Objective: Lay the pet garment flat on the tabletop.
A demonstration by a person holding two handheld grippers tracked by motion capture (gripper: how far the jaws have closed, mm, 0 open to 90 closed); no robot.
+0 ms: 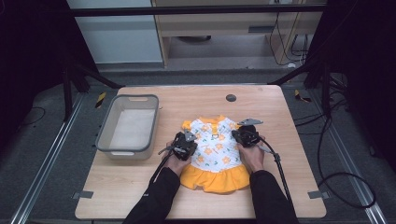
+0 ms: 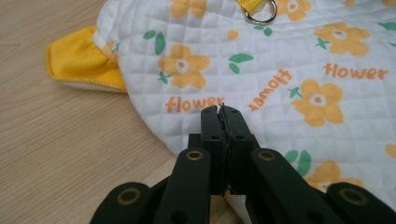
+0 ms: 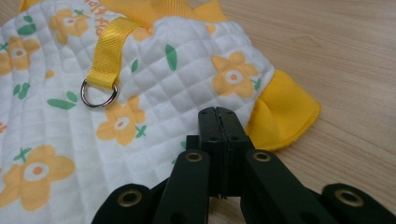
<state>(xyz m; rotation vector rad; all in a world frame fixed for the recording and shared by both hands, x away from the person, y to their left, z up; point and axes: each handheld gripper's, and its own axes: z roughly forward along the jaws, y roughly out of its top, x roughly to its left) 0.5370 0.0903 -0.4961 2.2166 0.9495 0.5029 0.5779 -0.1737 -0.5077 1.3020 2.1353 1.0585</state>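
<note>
Pale wooden table (image 1: 140,186) fills the middle of a dark workspace, with cables on the floor around it. On it, the left gripper (image 2: 223,112) has its jaws pressed together over the dress (image 1: 215,154), near that garment's left edge; whether any cloth is caught between them cannot be told. The right gripper (image 3: 216,112) is likewise closed tight, at the dress's right side beside a yellow sleeve (image 3: 280,116). The dress lies flat near the table's centre, white quilted cloth with orange flowers, green leaves and the word "flower" (image 2: 194,103) printed in orange, several times over. A yellow strap (image 3: 109,51) with a metal ring (image 3: 98,95) sits on its back. Left of the dress stands a grey bin (image 1: 103,130).
</note>
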